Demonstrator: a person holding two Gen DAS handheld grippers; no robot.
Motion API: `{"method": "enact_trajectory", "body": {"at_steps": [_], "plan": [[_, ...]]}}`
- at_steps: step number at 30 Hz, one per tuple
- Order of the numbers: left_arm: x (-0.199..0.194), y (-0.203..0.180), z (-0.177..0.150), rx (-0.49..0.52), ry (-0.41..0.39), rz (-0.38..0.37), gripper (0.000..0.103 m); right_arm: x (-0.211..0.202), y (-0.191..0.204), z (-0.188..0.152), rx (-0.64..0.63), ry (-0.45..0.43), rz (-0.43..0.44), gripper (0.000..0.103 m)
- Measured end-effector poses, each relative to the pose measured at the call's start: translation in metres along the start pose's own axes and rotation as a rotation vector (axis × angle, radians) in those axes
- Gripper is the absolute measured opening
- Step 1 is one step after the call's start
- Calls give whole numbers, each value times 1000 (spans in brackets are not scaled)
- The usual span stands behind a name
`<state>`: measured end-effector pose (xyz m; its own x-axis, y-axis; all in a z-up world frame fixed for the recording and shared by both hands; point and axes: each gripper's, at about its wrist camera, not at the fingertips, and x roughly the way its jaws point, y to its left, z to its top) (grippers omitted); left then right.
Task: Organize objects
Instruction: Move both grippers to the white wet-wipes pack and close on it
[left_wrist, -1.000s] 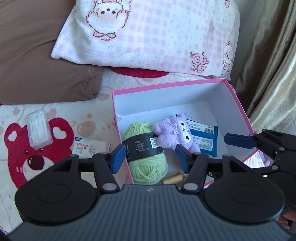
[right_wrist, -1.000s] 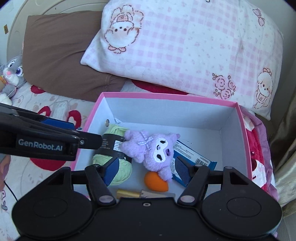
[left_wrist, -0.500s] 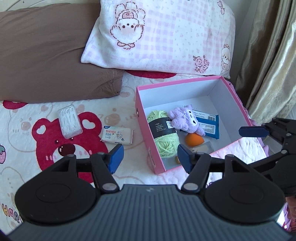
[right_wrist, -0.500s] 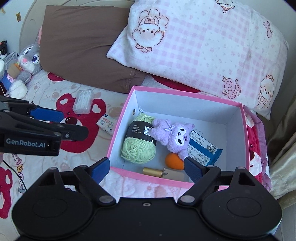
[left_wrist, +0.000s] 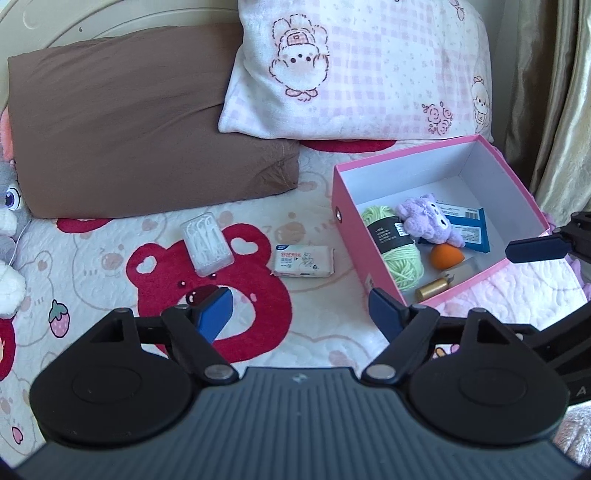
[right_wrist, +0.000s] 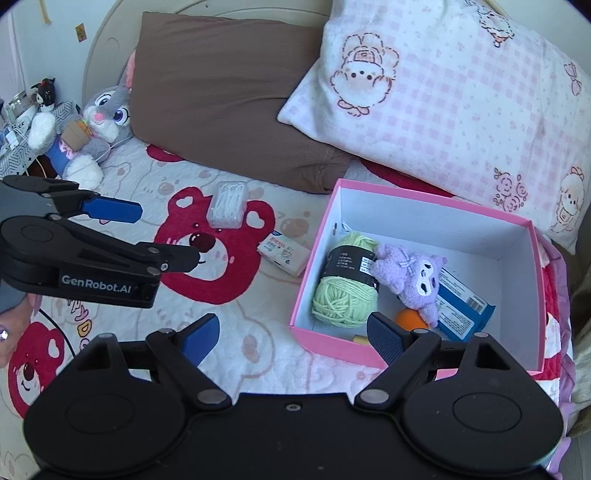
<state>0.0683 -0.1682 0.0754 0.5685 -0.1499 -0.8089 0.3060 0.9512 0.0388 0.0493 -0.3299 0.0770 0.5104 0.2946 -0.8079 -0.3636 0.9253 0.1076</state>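
A pink box (left_wrist: 351, 236) (right_wrist: 332, 339) sits on the bed holding green yarn (left_wrist: 399, 251) (right_wrist: 343, 291), a purple plush (left_wrist: 424, 219) (right_wrist: 413, 273), a blue packet (left_wrist: 469, 229), an orange sponge (left_wrist: 445, 256) and a gold tube (left_wrist: 432, 288). Left of it on the bedspread lie a tissue pack (left_wrist: 304, 262) (right_wrist: 284, 254) and a clear box of floss picks (left_wrist: 207, 240) (right_wrist: 227, 205). My left gripper (left_wrist: 299, 310) hovers above the bedspread near the box's front corner, jaws opening, nothing between them. My right gripper (right_wrist: 293, 334) hangs open and empty before the box.
A brown pillow (left_wrist: 147, 129) and a pink checked pillow (left_wrist: 362, 74) lie behind the box. A grey rabbit plush (right_wrist: 96, 122) sits at the far left. Gold curtains (left_wrist: 554, 92) hang at the right. The bear-print bedspread (left_wrist: 92, 258) spreads out to the left.
Both grippers have pulled back and upward out of the box, so more of the bed shows. Both jaws stand wider than before. The items in the box stay put.
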Motion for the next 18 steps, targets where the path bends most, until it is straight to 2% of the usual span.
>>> {"method": "enact_trajectory", "body": {"at_steps": [5,10,13,18], "plan": [[10,26,-4,-25,22,19,80,14,19,3,-38,-34,56,90],[20,56,-8,-64,15,4,80,39,34,8,-37,-63,94,90],[27,74,-9,-89,-2,-28,80,56,37,10,-1,-79,122,90],[44,98,-13,-125,-38,-104,80,86,55,11,-43,-112,122,90]]}}
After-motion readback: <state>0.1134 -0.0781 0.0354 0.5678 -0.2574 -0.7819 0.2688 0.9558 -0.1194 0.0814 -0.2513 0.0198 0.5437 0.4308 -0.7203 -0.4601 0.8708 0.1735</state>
